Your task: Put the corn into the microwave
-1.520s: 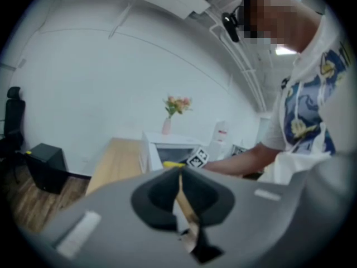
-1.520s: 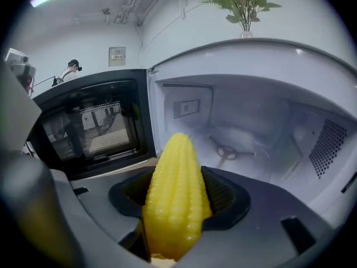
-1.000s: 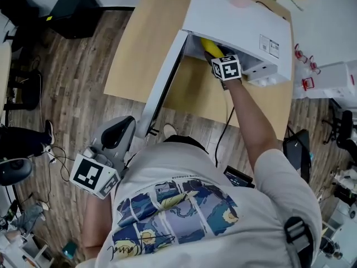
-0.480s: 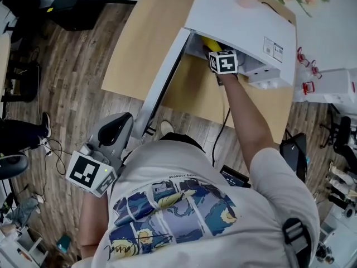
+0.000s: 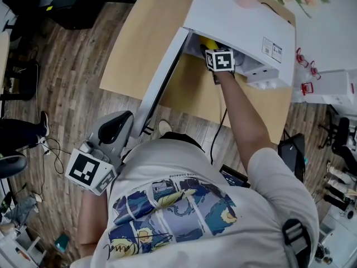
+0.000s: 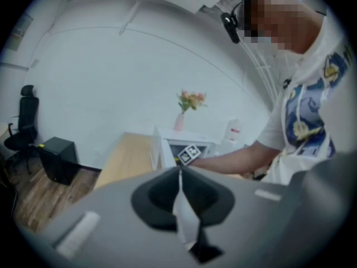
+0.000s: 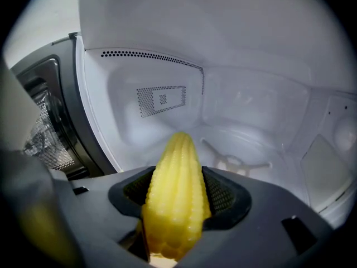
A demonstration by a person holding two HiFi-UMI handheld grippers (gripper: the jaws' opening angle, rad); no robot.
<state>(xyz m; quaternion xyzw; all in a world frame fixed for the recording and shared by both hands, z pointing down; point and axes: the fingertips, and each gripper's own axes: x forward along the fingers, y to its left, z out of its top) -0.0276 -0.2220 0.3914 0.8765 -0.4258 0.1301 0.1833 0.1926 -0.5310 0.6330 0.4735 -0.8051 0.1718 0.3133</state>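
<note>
The head view looks steeply down from above the person's shoulders onto the white microwave [image 5: 245, 27] and wooden table [image 5: 139, 43], some way off. The left gripper view sits low at the person's side, facing across the room toward the distant microwave (both views share it and its open door [image 5: 163, 80]). The right gripper view looks straight into the cavity [image 7: 234, 121] from its mouth, very close.
</note>
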